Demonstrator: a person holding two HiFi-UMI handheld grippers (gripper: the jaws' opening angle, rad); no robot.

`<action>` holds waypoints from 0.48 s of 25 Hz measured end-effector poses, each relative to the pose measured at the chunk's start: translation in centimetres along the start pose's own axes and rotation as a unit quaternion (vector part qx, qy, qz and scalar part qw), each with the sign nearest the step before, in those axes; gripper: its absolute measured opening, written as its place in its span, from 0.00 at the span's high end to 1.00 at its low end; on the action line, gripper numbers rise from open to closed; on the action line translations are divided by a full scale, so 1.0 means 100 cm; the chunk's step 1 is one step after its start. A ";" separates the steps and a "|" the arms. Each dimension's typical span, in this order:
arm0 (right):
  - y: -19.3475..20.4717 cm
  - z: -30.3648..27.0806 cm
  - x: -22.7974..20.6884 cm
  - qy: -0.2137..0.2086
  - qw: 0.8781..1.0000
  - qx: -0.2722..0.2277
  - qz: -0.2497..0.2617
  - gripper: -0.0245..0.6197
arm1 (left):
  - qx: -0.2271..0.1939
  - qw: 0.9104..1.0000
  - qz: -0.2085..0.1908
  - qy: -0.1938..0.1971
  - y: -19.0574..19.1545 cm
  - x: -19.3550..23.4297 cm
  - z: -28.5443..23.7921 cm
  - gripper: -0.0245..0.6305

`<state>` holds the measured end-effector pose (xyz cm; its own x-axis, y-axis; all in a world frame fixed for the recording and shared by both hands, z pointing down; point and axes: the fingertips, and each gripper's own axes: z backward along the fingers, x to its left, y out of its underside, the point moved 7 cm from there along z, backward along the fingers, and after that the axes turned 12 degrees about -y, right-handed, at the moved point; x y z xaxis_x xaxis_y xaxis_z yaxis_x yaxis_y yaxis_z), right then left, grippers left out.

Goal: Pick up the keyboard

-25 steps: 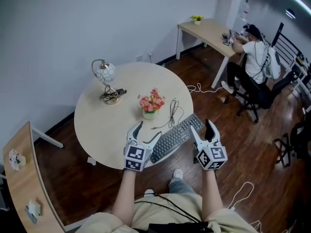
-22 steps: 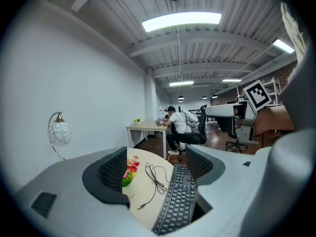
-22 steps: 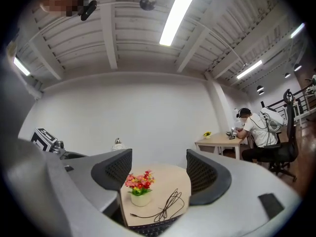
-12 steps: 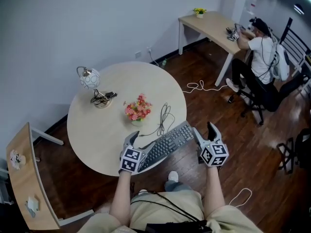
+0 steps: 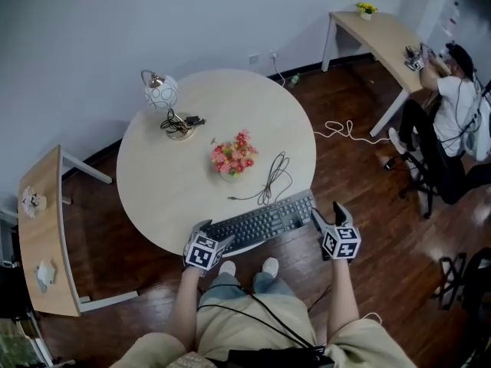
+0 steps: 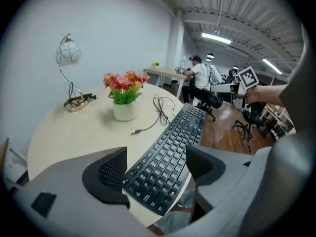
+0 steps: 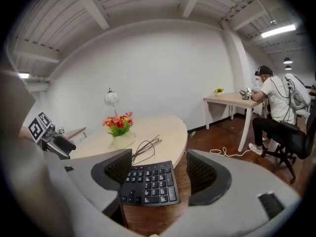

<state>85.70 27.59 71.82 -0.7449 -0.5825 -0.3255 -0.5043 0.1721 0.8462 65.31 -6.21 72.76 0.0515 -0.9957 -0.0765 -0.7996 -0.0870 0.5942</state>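
Both grippers moved onto the keyboard's ends. Your left gripper, jaws apart, straddles the 9 o'clock end of the keyboard, at the counter's 6 o'clock edge. Your right gripper, also open-jawed, straddles its 3 o'clock end.

**Round table**, pale wood top. Lying or standing directly on it:

- Keyboard, black, along the near rim. Its left end lies between the spread jaws of the left gripper. Its number-pad end juts past the rim between the spread jaws of the right gripper.
- Cable, loosely looped, just beyond the keyboard, ahead of both grippers.
- Flower pot, pink and red blooms, ahead of the left gripper, past the cable.
- Lamp, round shade, farthest off, ahead and left of the left gripper.
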 end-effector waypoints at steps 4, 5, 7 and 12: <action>0.037 -0.008 -0.008 0.017 0.997 0.010 -0.076 0.41 | 0.026 0.999 -0.023 0.015 0.007 0.004 -0.010 0.40; 0.047 -0.011 -0.008 0.020 0.995 0.012 -0.095 0.41 | 0.030 0.999 -0.034 0.017 0.008 0.007 -0.018 0.40; 0.069 -0.019 -0.006 0.023 0.991 0.019 -0.129 0.41 | 0.049 0.997 -0.050 0.026 0.010 0.013 -0.033 0.39; 0.108 -0.032 0.009 0.016 0.972 0.000 -0.236 0.41 | 0.081 0.987 -0.116 0.081 0.010 0.015 -0.059 0.39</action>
<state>81.02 26.37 82.01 -0.4158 -0.6212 -0.6643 -0.7866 -0.1210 0.6055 68.08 -7.97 77.97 0.3281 -0.9428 -0.0588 -0.8400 -0.3197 0.4384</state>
